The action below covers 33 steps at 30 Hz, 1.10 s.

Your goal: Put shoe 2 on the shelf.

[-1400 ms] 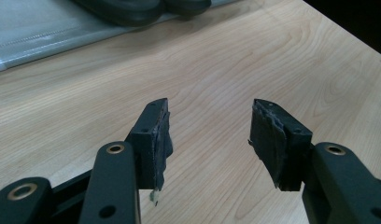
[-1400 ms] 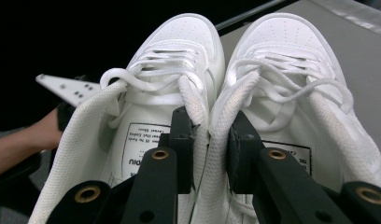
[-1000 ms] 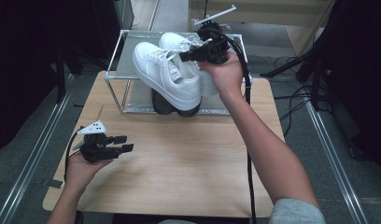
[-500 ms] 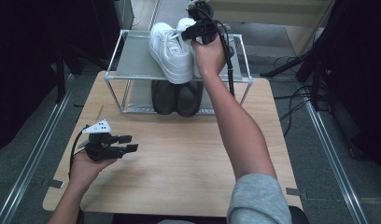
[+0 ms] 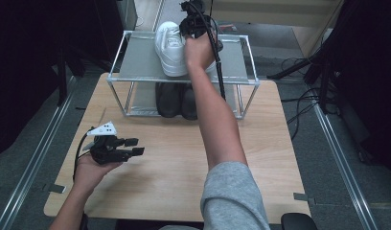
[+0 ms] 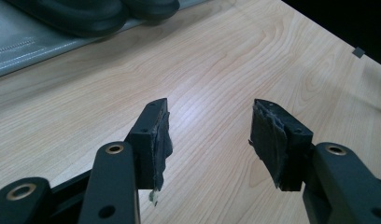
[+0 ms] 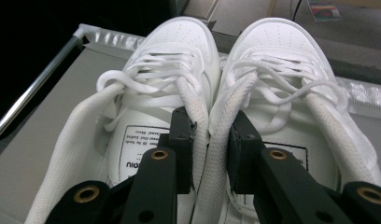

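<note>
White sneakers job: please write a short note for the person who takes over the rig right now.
Right gripper: shut on the inner collars of both white sneakers, pinched together, over the top shelf of the rack.
Left gripper: open, empty, above the table.
Black shoes sit on the lower shelf.
Done: pair brought to the top shelf.
Left: probably set it down and release.

The left hand-held gripper [image 6: 207,140] hovers with jaws wide apart, nothing between; bare wooden bench [image 6: 216,60] beneath; dark shoes [image 6: 86,11] well ahead.

White sneakers [image 7: 212,93], black shoes [image 5: 177,98]
</note>
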### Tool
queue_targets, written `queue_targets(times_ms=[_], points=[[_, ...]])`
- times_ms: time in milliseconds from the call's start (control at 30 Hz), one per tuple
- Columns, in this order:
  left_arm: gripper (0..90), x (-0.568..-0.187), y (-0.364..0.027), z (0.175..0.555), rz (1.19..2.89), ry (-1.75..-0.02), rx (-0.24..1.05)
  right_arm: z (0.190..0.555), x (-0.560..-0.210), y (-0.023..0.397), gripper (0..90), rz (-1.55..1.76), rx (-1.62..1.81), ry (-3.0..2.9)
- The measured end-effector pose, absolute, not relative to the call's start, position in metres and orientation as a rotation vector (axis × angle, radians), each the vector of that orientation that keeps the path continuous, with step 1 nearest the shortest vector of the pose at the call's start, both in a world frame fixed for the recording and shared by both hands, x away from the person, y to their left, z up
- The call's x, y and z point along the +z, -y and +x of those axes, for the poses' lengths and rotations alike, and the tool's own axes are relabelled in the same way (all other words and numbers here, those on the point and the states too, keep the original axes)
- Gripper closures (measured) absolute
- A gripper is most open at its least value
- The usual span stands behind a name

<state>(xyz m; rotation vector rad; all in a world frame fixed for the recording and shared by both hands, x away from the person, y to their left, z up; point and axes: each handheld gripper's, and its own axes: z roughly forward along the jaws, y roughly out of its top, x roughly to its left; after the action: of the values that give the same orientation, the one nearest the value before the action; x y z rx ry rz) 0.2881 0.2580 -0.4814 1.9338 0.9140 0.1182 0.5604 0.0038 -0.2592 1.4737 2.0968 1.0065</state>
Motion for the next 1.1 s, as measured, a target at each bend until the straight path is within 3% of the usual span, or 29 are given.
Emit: queue_targets(times_ms=[600,900,1100], points=[[47.8,-0.480,-0.251,0.290,1.959,-0.891,0.117,0.546,-0.268,-0.029,71.6,1.564,0.971,-2.031],[47.8,-0.481,-0.249,0.291,1.973,-0.894,0.114,0.539,-0.276,-0.023,53.9,1.504,1.053,-2.039],[47.7,-0.482,-0.249,0.292,1.978,-0.895,0.111,0.534,-0.275,-0.011,50.8,1.445,1.121,-2.087]])
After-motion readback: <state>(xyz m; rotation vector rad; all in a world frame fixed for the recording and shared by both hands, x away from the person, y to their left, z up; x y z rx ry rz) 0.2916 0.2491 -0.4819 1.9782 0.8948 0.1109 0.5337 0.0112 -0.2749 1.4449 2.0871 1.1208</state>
